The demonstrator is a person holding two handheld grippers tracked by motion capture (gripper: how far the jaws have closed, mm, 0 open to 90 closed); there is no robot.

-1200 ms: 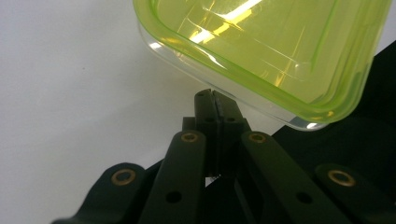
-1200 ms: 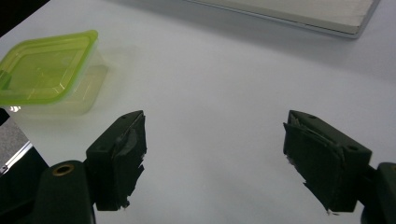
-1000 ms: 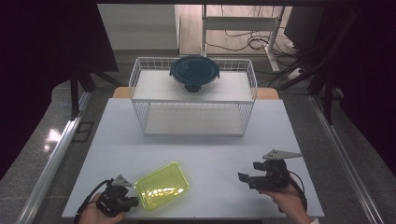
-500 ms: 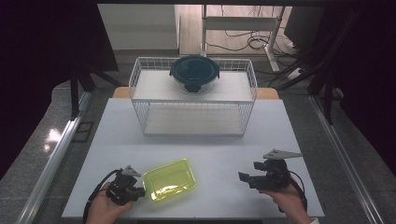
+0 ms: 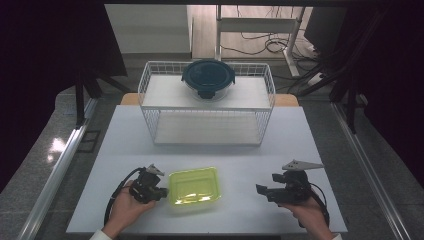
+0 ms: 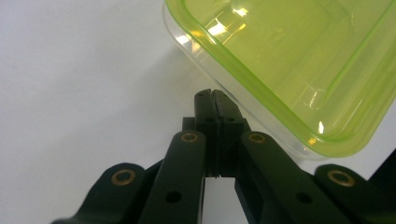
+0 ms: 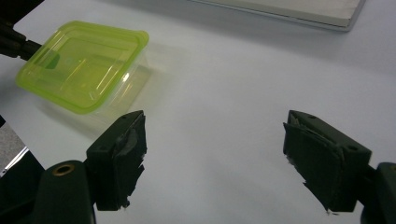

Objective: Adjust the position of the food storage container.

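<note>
a shallow green container is being shown lying on the near part of the white table, between the two grippers and well apart from the wire rack at the far side, on whose upper shelf a dark lidded bowl is being kept. the left gripper is being held at the container's left edge; in the left gripper view its jaws are being pressed fully together with nothing between them, the tips sitting just beside or against the clear wall beneath the green rim; contact cannot be told for certain. the right gripper is being held wide open over bare table, holding nothing, with the container lying beyond its jaws. the container is judged to be light and unsecured, so a push from the closed tips is likely to be sending it sliding or turning instead of being guided; a tip riding under the rim could be tipping it, and the open right gripper is not yet being placed to stop it.
</note>
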